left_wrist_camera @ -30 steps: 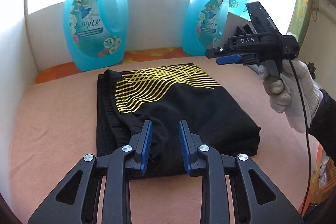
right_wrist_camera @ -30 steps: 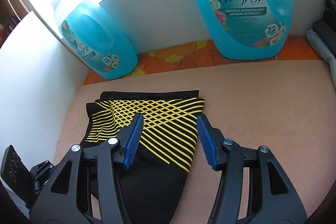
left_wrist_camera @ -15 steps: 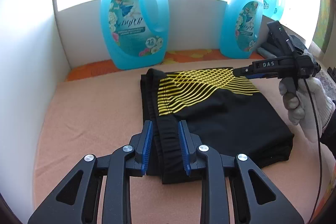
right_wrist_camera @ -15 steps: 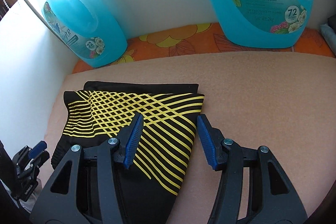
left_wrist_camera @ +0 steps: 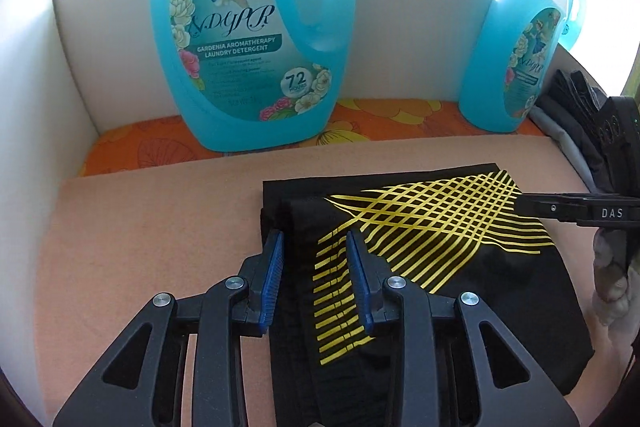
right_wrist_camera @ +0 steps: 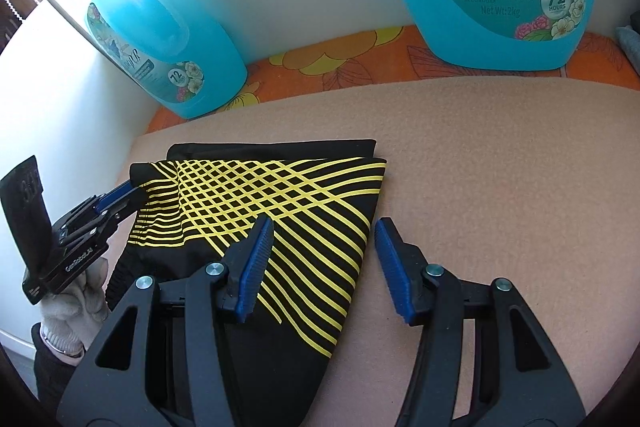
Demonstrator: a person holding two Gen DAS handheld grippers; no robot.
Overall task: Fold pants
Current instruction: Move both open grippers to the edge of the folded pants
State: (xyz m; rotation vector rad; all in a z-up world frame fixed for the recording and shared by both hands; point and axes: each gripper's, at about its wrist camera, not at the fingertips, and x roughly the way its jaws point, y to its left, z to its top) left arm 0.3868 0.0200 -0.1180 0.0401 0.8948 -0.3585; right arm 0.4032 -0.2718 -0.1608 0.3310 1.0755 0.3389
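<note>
Black pants (left_wrist_camera: 460, 283) with a yellow crossed-line print lie folded flat on the peach mat; they also show in the right wrist view (right_wrist_camera: 256, 203). My left gripper (left_wrist_camera: 316, 267) is open, its blue pads straddling the pants' left folded edge near the far corner. In the right wrist view it (right_wrist_camera: 124, 197) sits low at that left edge. My right gripper (right_wrist_camera: 324, 259) is open over the pants' right edge, one pad above the print, the other above bare mat. In the left wrist view it (left_wrist_camera: 576, 207) reaches in from the right over the print.
Two blue laundry detergent jugs (left_wrist_camera: 248, 39) (left_wrist_camera: 516, 59) stand on an orange flowered cloth (left_wrist_camera: 360, 131) along the white back wall. A white wall (left_wrist_camera: 32, 107) bounds the left. Dark folded clothes (left_wrist_camera: 576, 131) are stacked at the far right. The peach mat (right_wrist_camera: 500, 155) extends right.
Both grippers have moved forward and lower toward the far end of the pants. The left one shifted from the near hem up the left edge; both stayed open.
</note>
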